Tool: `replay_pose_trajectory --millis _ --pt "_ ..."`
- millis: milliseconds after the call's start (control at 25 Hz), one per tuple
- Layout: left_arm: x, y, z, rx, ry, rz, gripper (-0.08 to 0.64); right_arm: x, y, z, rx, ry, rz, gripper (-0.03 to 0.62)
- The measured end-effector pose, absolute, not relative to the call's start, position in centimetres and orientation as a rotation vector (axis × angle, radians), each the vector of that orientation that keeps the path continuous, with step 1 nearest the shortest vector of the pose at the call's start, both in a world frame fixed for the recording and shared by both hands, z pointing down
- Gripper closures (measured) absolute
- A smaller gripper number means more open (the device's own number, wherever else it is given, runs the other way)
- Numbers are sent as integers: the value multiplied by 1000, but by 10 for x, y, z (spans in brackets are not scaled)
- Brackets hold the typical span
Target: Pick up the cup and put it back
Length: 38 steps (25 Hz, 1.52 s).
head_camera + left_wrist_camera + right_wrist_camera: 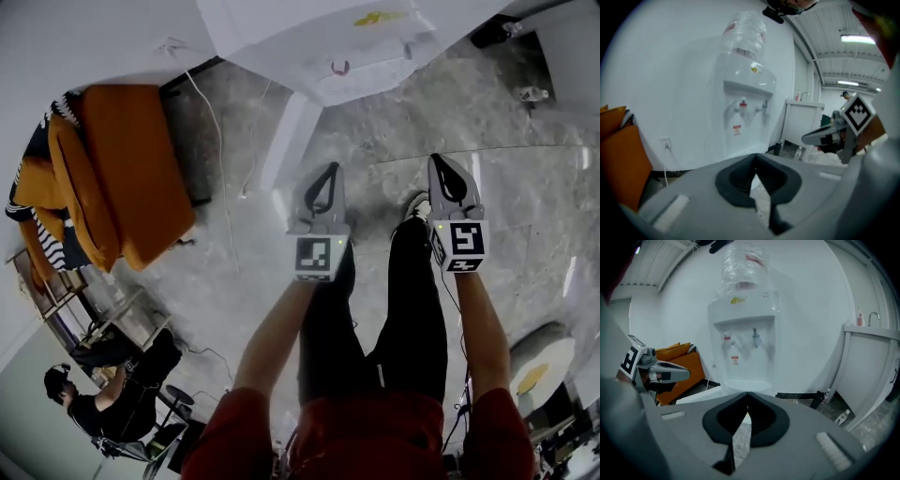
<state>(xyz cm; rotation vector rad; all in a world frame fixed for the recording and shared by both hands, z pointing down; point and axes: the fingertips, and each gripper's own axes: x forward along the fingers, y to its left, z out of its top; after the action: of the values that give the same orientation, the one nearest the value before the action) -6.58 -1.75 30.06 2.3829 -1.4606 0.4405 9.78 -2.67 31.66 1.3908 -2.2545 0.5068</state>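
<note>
No cup shows in any view. A white water dispenser with a clear bottle on top stands ahead against the wall; in the left gripper view the dispenser shows two taps. From the head view I see its top from above. My left gripper and right gripper hang side by side above the stone floor, short of the dispenser, both shut and empty. The left gripper's jaw tips meet, and so do the right gripper's.
An orange sofa stands at the left, and a cable runs down the wall beside the dispenser. A white sink cabinet is at the right, with a small bottle on the floor. A person sits at lower left.
</note>
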Motion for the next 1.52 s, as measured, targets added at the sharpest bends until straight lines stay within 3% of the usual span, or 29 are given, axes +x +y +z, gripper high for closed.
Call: replay_pose_trajectory --millis 320,800,1040,1240,1520 --pt "-59 -39 500 2470 -1399 629 560 93 -62 482 1342 -2372 448 592" --pt "-55 -76 743 2509 -1365 593 560 48 -81 738 1033 -2463 310 591" --pt "-51 -76 789 2595 -1270 627 560 45 -84 800 1025 -2438 436 591" --pt "-56 -73 795 2587 -1245 611 560 36 -86 798 976 -2480 403 591" --pt "-79 -73 809 2510 -1298 612 560 25 -87 802 969 -2525 642 591"
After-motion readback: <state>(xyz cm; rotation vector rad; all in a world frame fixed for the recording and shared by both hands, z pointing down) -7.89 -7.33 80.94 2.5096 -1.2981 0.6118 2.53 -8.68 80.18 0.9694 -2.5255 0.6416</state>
